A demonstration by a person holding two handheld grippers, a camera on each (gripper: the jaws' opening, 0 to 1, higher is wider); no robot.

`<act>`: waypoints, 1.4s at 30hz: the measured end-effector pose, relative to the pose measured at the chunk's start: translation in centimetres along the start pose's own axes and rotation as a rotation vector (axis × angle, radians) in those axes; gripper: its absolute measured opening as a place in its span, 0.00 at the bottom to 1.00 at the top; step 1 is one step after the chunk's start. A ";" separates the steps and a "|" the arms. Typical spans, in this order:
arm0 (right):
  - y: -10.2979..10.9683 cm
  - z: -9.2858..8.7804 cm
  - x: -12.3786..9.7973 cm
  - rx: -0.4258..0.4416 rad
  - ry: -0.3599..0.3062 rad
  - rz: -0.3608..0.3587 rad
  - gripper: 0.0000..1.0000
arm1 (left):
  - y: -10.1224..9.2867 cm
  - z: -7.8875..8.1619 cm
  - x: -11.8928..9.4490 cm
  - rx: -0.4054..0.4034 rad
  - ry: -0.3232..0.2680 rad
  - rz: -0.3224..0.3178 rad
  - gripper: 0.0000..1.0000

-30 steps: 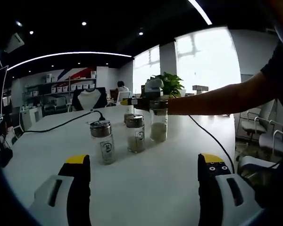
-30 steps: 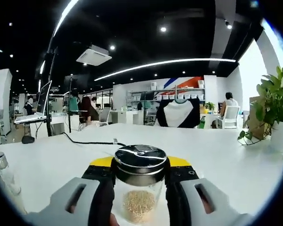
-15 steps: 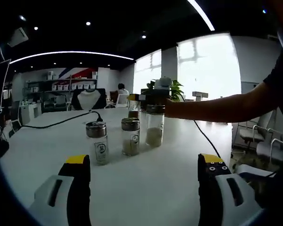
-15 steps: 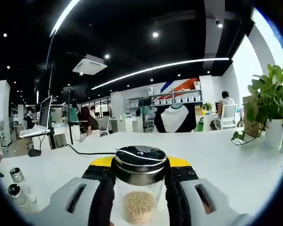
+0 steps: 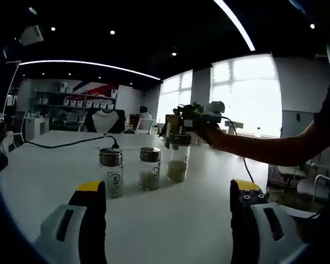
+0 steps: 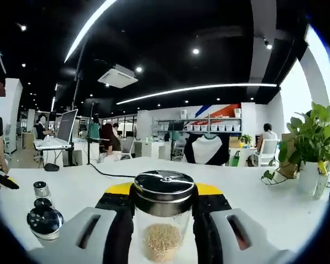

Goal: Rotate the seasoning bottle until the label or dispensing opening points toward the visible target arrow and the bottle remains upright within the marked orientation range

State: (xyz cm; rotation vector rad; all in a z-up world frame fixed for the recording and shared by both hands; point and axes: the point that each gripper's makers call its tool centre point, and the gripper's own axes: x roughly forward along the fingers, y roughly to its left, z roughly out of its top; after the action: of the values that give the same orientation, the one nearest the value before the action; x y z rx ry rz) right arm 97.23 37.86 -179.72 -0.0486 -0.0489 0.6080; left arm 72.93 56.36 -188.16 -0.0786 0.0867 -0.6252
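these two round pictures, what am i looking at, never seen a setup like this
A person holds a two-jaw tool in each hand, each carrying a fisheye camera. In the left gripper view, the left gripper stands open above a white table, facing three seasoning bottles in a row: two small ones and a taller one. In the right gripper view, the right gripper is shut on that taller bottle, gripping it just under its metal cap. A potted plant stands at right.

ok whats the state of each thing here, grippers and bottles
left gripper: open, holding nothing
right gripper: shut on the seasoning bottle
seasoning bottle: upright, lid on, partly filled with grains
middle bottle: upright on the white table, lid on, free
left bottle: upright on the table, lid on, free
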 end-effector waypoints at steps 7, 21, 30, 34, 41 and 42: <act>1.0 0.1 -2.6 -0.026 -0.003 -0.006 0.38 | -0.3 -0.4 0.4 0.007 0.016 -0.014 0.97; 4.8 0.8 -9.3 -0.089 -0.045 -0.005 0.39 | -0.6 -0.8 1.2 0.033 0.038 -0.024 0.97; 8.9 0.8 -12.6 -0.055 -0.072 0.079 0.38 | -1.1 -0.9 1.7 0.038 0.041 -0.046 0.94; 11.1 1.3 -13.5 0.036 -0.109 0.173 0.38 | -2.3 -0.7 2.1 0.047 0.028 -0.106 0.86; 16.3 1.0 -14.2 0.078 -0.118 0.404 0.38 | -5.0 -0.8 3.0 0.045 0.029 -0.224 0.78; 17.3 0.9 -14.3 0.094 -0.119 0.448 0.38 | -5.8 -0.8 3.0 0.071 0.028 -0.265 0.74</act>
State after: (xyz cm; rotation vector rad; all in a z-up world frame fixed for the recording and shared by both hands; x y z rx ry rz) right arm 75.61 43.84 -180.34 0.0706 -0.1265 1.0604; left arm 71.93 49.89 -188.59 -0.0123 0.0821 -0.8931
